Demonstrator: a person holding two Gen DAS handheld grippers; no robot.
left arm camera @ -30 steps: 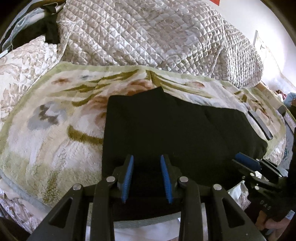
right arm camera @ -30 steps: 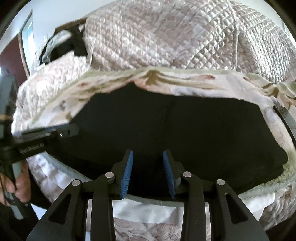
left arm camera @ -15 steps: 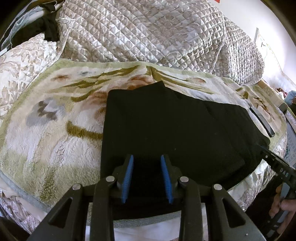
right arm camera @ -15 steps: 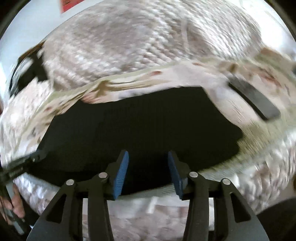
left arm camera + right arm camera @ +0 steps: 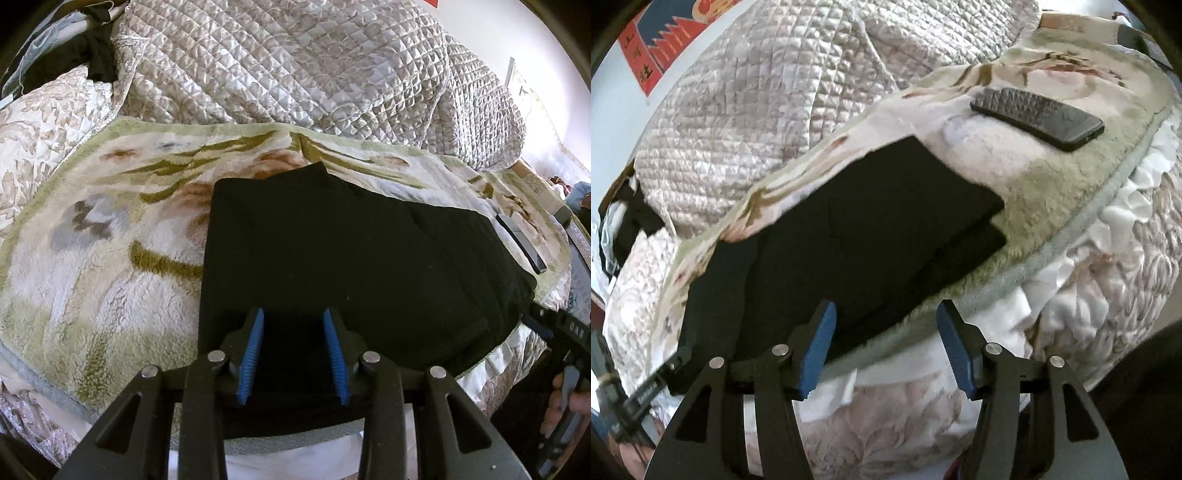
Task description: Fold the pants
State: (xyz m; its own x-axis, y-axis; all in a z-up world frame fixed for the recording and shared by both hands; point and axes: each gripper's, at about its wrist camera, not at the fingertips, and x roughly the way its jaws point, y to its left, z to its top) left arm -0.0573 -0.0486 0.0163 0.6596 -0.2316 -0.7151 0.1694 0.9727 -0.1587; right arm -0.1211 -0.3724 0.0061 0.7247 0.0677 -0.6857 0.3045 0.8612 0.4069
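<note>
Pants, black and soft, lie folded flat on the fleece blanket at the bed's near edge; they look light and limp, so I'd pinch a doubled edge toward three o'clock. My left gripper hovers half-parted over the near hem, nothing pinched. My right gripper has swung toward the cloth's right end since a second ago, jaws opening, empty, the phone now at one o'clock.
</note>
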